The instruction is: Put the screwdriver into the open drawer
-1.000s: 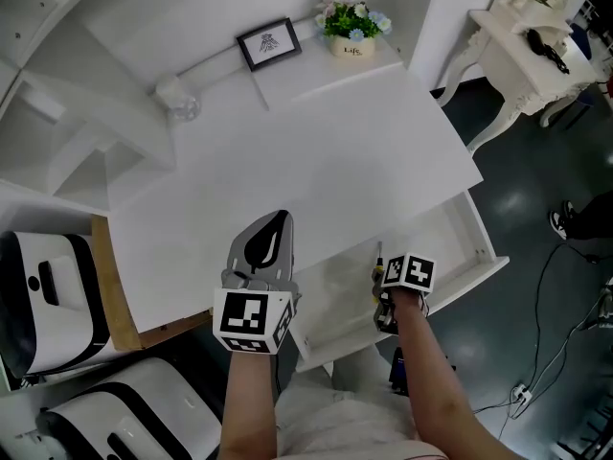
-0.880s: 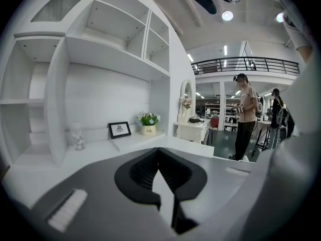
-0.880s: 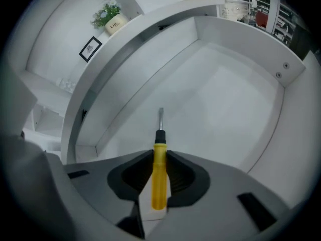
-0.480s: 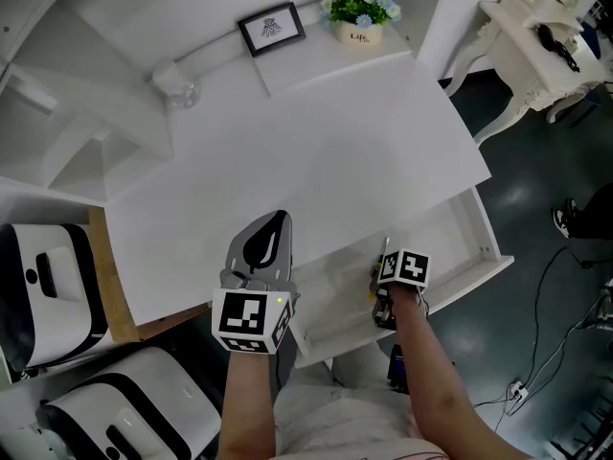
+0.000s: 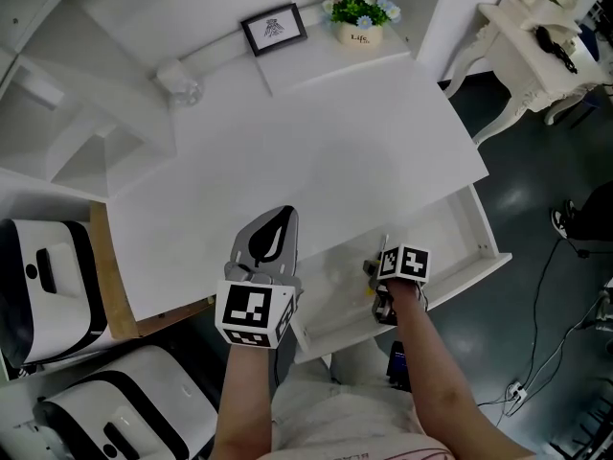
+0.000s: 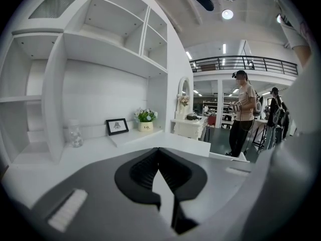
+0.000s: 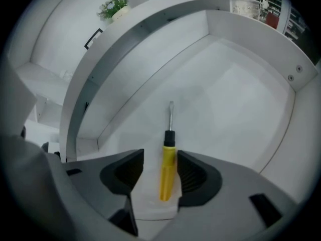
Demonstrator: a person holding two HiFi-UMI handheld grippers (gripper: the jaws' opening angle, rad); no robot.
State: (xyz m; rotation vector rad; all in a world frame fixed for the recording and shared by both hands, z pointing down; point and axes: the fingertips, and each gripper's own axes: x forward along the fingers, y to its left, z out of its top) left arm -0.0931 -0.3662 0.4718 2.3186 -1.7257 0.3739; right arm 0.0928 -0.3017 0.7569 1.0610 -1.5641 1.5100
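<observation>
As the right gripper's (image 7: 160, 160) jaws were opening above the drawer (image 7: 241, 99), the screwdriver (image 7: 167, 167) sat loose between them inside it; a crooked lift could snag the handle and drag it out. The left gripper (image 6: 158, 152) was pressed together, empty.

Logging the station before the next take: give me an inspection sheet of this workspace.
Surface: white desk, bare in the middle.
Job's things: screwdriver inside the open drawer.
Clutter: frame, flower pot, jar at the desk's back.
Grippers: left gripper shut, over the desk; right gripper opening, screwdriver between its jaws.
Cables: one cable on the floor, right.
Surroundings: shelves, side table, a person far off.
</observation>
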